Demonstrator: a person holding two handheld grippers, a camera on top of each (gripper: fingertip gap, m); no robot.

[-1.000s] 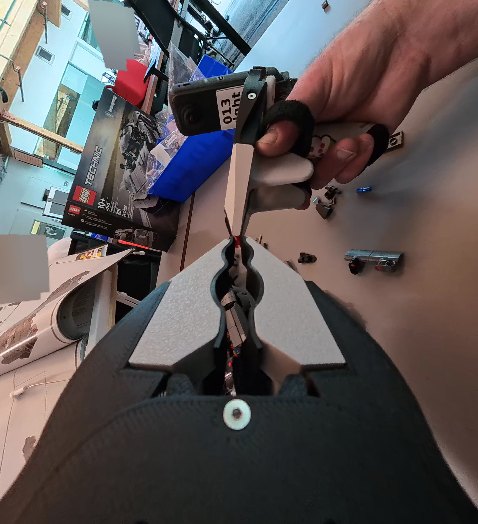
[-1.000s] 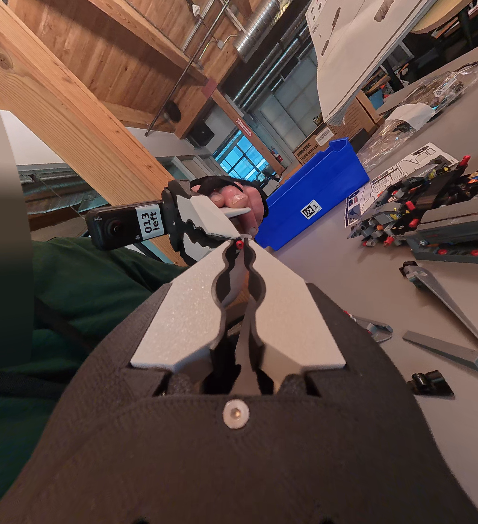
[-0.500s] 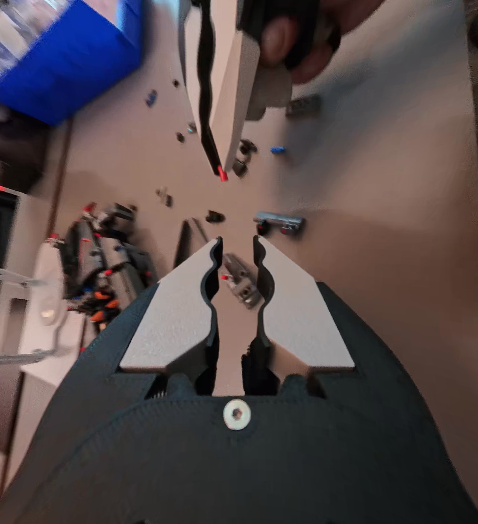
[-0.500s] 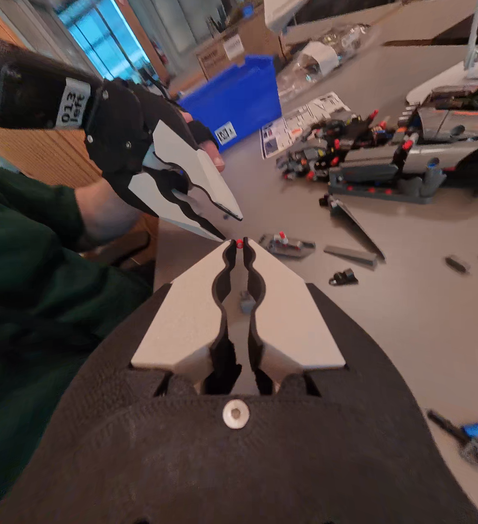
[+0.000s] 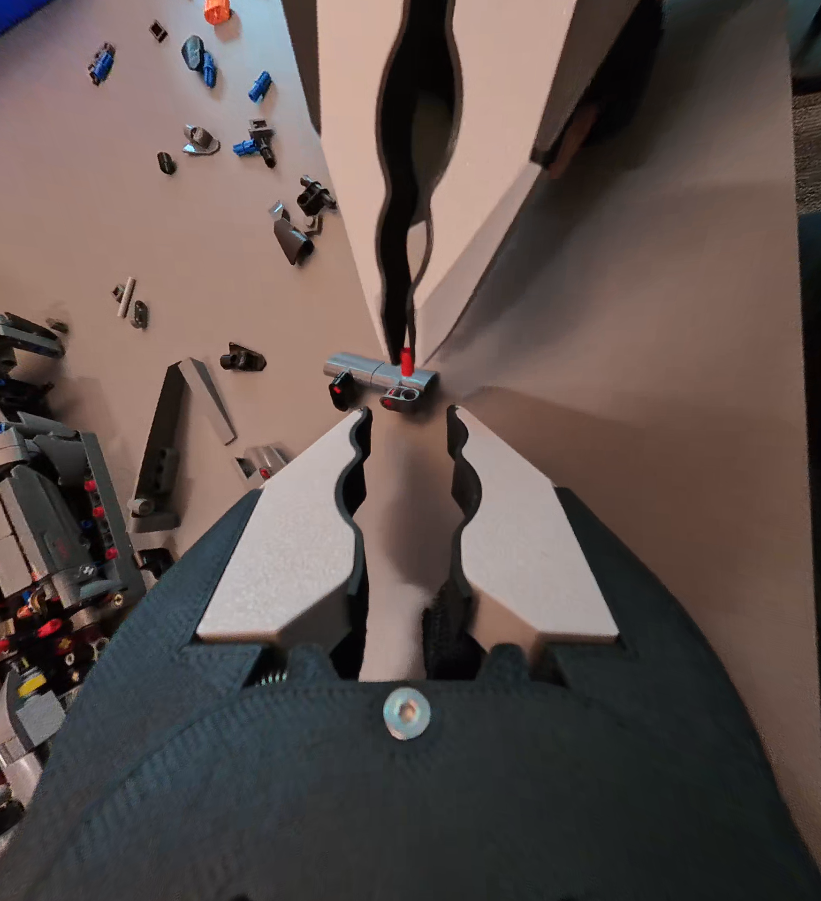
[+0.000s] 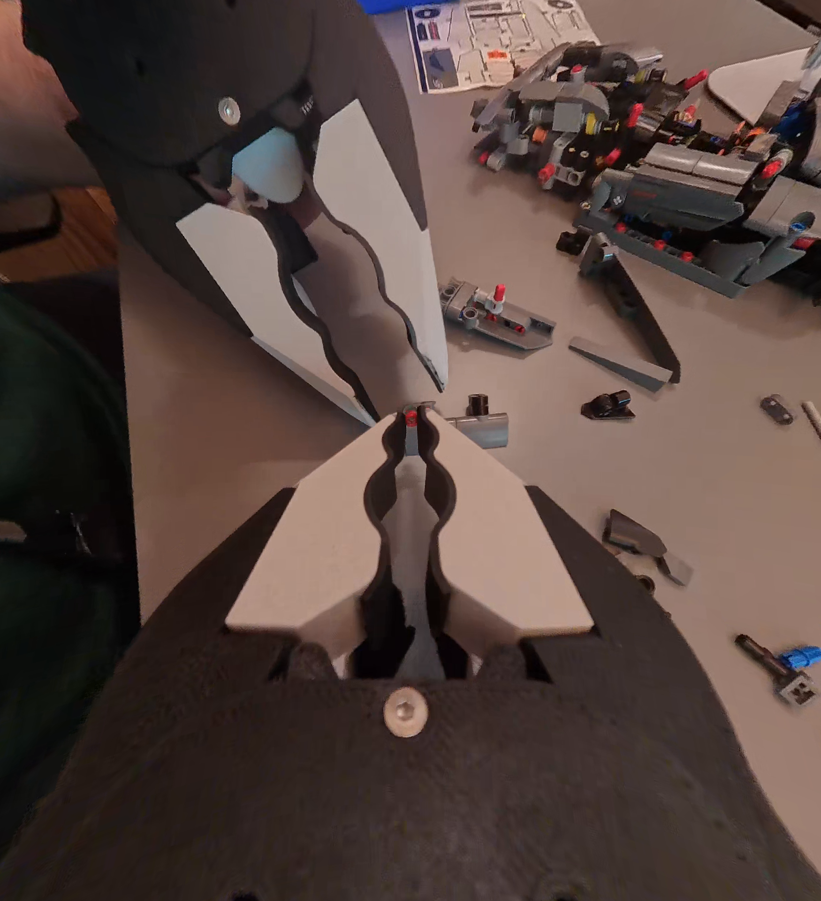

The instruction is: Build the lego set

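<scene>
The left gripper is spread wide with nothing between its fingers; its tips hover just short of a small grey connector assembly lying on the tabletop near that surface's right edge in the left wrist view. The right gripper is closed on a small red pin, which is pinched at the very fingertips. In the left wrist view the same red pin points down onto the right-hand end of the grey connector assembly and appears to touch it; whether it is seated in a hole cannot be determined. A black connector with a red mark lies against the left part of that assembly. The partly built grey vehicle model, studded with red, blue and orange pins, stands toward the far right of the tabletop in the right wrist view, with a printed instruction sheet flat behind it at the far edge. Between the model and the grippers lie a grey sub-assembly carrying an upright red pin and a long dark wedge panel. Loose blue and black pins are scattered across the tabletop toward its far left in the left wrist view.
</scene>
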